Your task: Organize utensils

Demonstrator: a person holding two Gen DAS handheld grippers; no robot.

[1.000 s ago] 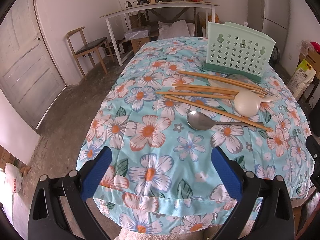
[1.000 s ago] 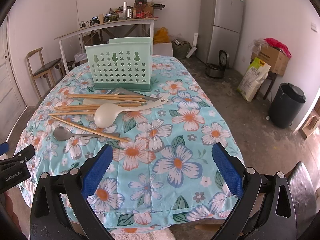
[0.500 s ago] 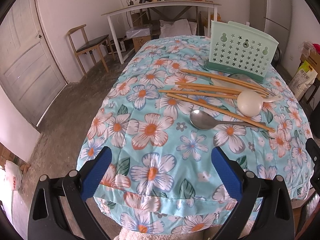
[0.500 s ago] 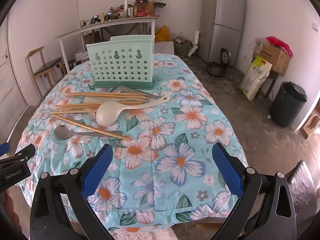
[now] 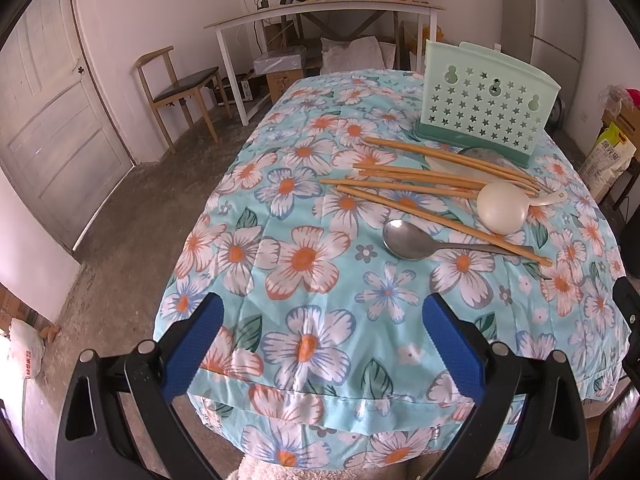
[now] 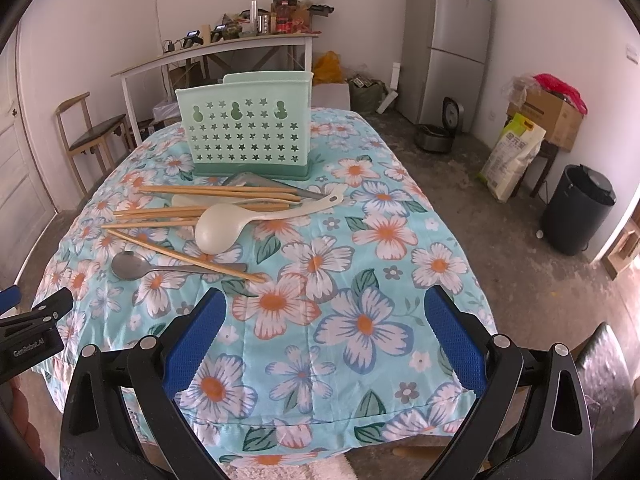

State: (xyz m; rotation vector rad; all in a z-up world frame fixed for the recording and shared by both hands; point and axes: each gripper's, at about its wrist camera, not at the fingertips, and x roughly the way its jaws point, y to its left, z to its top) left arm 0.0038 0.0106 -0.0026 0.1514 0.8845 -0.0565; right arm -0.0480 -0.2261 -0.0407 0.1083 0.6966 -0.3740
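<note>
In your left wrist view, your left gripper [image 5: 322, 316] hangs over the near edge of the table [image 5: 304, 344], and its blue jaws are spread wide with nothing between them. The table has a blue flowery cloth. At about 1 o'clock from the gripper lies a metal spoon [image 5: 408, 236], bowl facing up. Just past it sits a white ladle [image 5: 502, 207], bowl side down. The wooden chopsticks [image 5: 420, 186] lie spread out beside and under the ladle, and one long stick crosses over the spoon's handle. Farther off at 1 o'clock stands the green holder [image 5: 486, 100] with star holes. It stands upright.

In your right wrist view, your right gripper [image 6: 324, 314] also hangs over the near edge, jaws released and wide, holding nothing. The utensils lie at 11 o'clock: the spoon [image 6: 130, 265] is nearest, then the ladle [image 6: 218, 229], then the chopsticks [image 6: 208, 192]. The green holder [image 6: 248, 136] stands behind them at about 11 o'clock. At 9 o'clock you can see a bit of your other gripper. A grey fridge [image 6: 450, 40] stands at 1 o'clock, and a black bin [image 6: 576, 208] sits at 3 o'clock.
</note>
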